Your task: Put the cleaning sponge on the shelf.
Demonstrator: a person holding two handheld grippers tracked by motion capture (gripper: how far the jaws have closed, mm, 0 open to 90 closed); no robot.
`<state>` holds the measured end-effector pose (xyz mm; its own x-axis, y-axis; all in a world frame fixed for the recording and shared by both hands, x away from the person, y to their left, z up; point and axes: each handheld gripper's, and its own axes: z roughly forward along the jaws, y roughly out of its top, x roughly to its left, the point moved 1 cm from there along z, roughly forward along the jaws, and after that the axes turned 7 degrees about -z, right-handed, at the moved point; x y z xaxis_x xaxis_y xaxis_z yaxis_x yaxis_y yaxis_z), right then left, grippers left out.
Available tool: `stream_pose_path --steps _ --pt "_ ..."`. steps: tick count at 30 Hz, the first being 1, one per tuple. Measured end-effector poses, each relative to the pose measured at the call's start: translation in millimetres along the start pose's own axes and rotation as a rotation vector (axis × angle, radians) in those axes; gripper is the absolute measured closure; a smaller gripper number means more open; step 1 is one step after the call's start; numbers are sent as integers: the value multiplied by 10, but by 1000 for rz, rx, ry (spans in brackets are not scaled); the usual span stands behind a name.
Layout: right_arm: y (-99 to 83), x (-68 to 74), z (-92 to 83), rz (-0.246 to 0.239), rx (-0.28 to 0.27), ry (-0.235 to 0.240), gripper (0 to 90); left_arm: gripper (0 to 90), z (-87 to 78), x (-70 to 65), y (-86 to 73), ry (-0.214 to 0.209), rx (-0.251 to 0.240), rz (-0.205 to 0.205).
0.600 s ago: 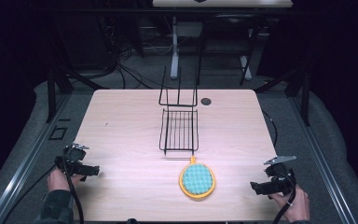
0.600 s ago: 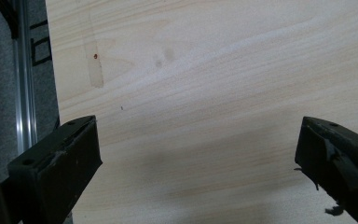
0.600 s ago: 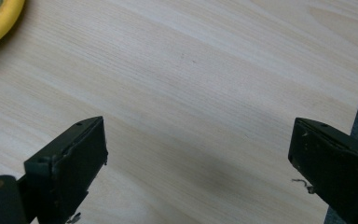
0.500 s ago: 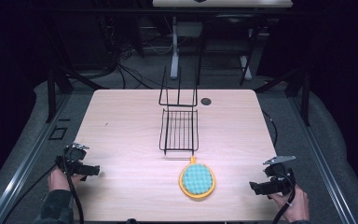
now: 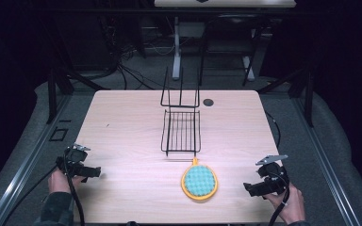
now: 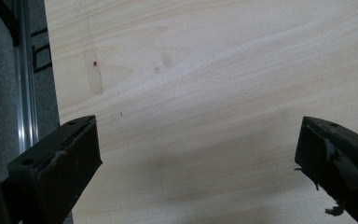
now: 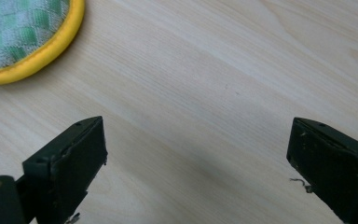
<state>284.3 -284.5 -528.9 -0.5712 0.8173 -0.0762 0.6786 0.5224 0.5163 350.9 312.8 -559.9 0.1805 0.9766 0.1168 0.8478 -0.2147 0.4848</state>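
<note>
High view: pale wood table (image 5: 122,136) in a dark room; each hand-held gripper, left (image 5: 95,172) and right (image 5: 248,189), gapes empty.

My workspace: a pale wood tabletop (image 5: 122,122) in a dark room.

I look down on light-grained wood lit from above, with grey carpeted floor (image 5: 19,155) around it and aluminium rails (image 5: 26,157) running along both sides. Beyond the far edge, black cables (image 5: 122,70) trail over the floor among dark stand legs, and a white desk (image 5: 224,3) on a white post stands in the shadows.
</note>
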Motion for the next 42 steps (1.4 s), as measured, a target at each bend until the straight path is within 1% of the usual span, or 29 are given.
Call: stream_pose_path --steps 1,2,3,6,10,14,15,17,18,21,23,24,26,28,31,33,37,38,42 --pt "0 0 0 0 0 0 42 0 0 0 0 0 0 0" --pt "33 36 9 -8 -11 13 42 0 -4 1 -5 2 0 2" --pt "51 53 8 -20 -8 13 42 0 -9 2 -4 4 -1 3" --pt "102 110 14 -37 -21 28 43 0 -19 -7 2 11 -5 5" --pt "167 178 37 -62 -21 47 43 0 -15 -32 7 14 1 22" --pt "250 252 82 -85 -23 67 43 0 -13 -27 2 15 3 16" --pt "274 269 94 -99 -23 71 43 0 -13 -23 1 17 2 15" --pt "324 326 115 -105 -21 90 43 0 -14 -20 3 18 2 17" --pt "347 353 133 -119 -23 91 43 0 -12 -25 3 18 1 13" --pt "415 440 166 -150 -26 106 43 0 -8 -34 8 17 3 17" --pt "460 501 181 -159 -22 119 42 0 -7 -36 9 19 2 16" --pt "480 524 194 -171 -26 124 42 0 -10 -30 10 21 3 23" --pt "517 565 214 -184 -29 133 42 0 -14 -26 8 23 2 20" --pt "548 601 249 -189 -31 147 42 0 -14 -26 9 24 1 18" --pt "590 651 307 -207 -21 158 42 0 -12 -31 10 24 2 24" --pt "618 681 334 -210 -17 166 42 0 -14 -28 11 24 5 25" --pt "655 720 376 -215 -17 176 45 0 -6 -28 5 25 6 23" --pt "680 748 401 -226 -11 180 48 0 -8 -30 6 25 7 27" --pt "731 802 450 -240 -7 189 58 0 -7 -35 7 27 7 27"
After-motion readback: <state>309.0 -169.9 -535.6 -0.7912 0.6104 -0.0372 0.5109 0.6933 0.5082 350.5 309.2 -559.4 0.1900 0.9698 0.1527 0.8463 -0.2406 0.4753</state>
